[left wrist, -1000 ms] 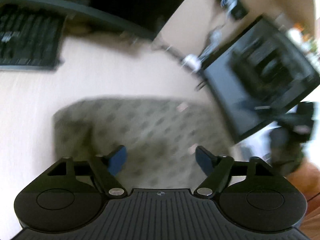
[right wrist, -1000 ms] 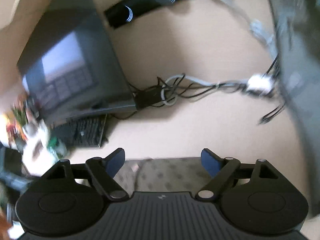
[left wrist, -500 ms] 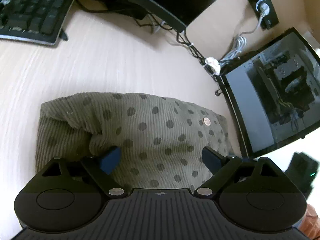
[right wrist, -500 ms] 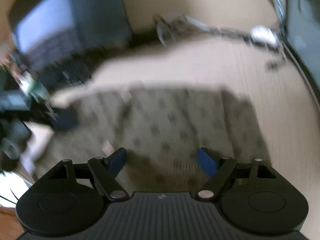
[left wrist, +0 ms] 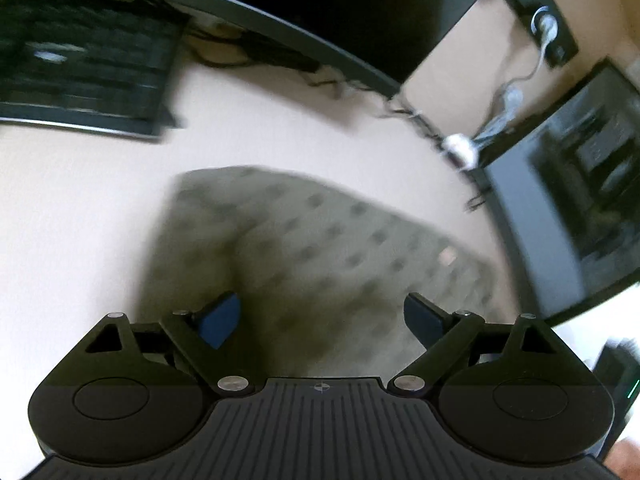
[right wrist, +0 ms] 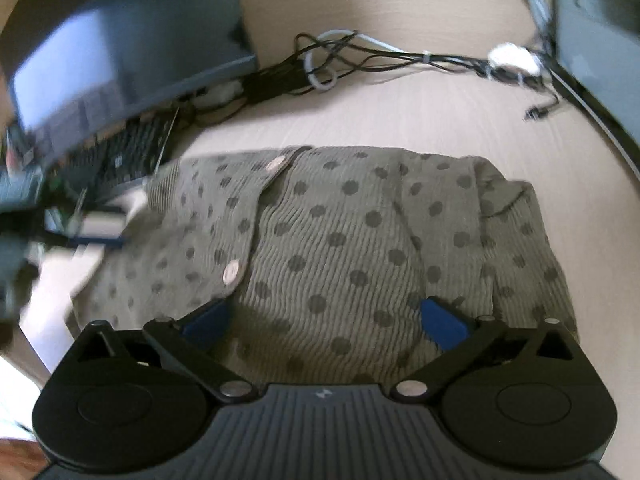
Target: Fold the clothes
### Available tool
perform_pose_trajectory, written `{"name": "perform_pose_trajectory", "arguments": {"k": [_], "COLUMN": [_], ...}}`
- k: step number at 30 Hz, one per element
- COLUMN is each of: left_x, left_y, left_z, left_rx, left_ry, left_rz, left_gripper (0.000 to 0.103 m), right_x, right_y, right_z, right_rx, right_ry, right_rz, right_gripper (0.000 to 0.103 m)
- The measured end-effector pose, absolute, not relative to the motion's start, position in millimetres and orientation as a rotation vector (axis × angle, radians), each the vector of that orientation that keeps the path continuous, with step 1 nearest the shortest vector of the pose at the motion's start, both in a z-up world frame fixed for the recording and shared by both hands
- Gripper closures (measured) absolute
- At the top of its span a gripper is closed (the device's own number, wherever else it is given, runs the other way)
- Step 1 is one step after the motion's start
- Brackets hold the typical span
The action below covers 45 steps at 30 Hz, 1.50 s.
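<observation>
Left wrist view is motion-blurred: keyboard (left wrist: 80,76) at far left indistinct. Left claw (left wrist: 320,320) stands wide, nothing between its pads, above the folded garment (right wrist: 340,240). Garment lies flat on the bench (right wrist: 420,120), long axis running left to right, near edge hidden. Right claw (right wrist: 324,320) is opening wide over it, gripping nothing.

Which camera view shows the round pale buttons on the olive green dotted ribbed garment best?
The right wrist view: two pale buttons sit sharp along the placket of the olive green dotted garment. The left wrist view is blurred by motion; there the garment shows only one faint pale spot that may be a button.
</observation>
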<state>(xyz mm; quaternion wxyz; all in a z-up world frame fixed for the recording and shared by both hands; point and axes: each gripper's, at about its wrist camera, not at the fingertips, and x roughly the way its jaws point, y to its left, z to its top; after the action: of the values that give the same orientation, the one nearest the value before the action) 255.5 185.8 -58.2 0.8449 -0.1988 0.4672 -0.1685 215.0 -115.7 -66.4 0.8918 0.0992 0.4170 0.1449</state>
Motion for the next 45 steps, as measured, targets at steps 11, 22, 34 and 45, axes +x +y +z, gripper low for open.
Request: {"name": "perform_pose_trajectory", "arguments": {"k": [11,22,34,45], "left_x": [200.8,223.6,228.0,230.2], "left_y": [236.3,213.7,208.9,273.3], "left_z": [-64.1,-72.6,-34.5,-48.6], "left_rx": [-0.347,-0.324,-0.369,-0.69], "left_ry": [0.983,1.02,0.969,0.985], "left_rz": [-0.168,-0.307,-0.528,-0.419], "left_gripper": [0.022,0.088,0.092,0.026], "right_x": [214.8,167.8,173.5,217.9], "right_y": [-91.0,48.2,154.6,102.9], "right_z": [-62.5,-28.1,-82.0,-71.1], "right_rx": [0.08,-0.234,-0.499,-0.033], "right_ry": [0.859,0.667,0.61,0.787], "right_rz": [0.239,0.534,0.38,0.395], "right_gripper": [0.0,0.01,0.045,0.059]}}
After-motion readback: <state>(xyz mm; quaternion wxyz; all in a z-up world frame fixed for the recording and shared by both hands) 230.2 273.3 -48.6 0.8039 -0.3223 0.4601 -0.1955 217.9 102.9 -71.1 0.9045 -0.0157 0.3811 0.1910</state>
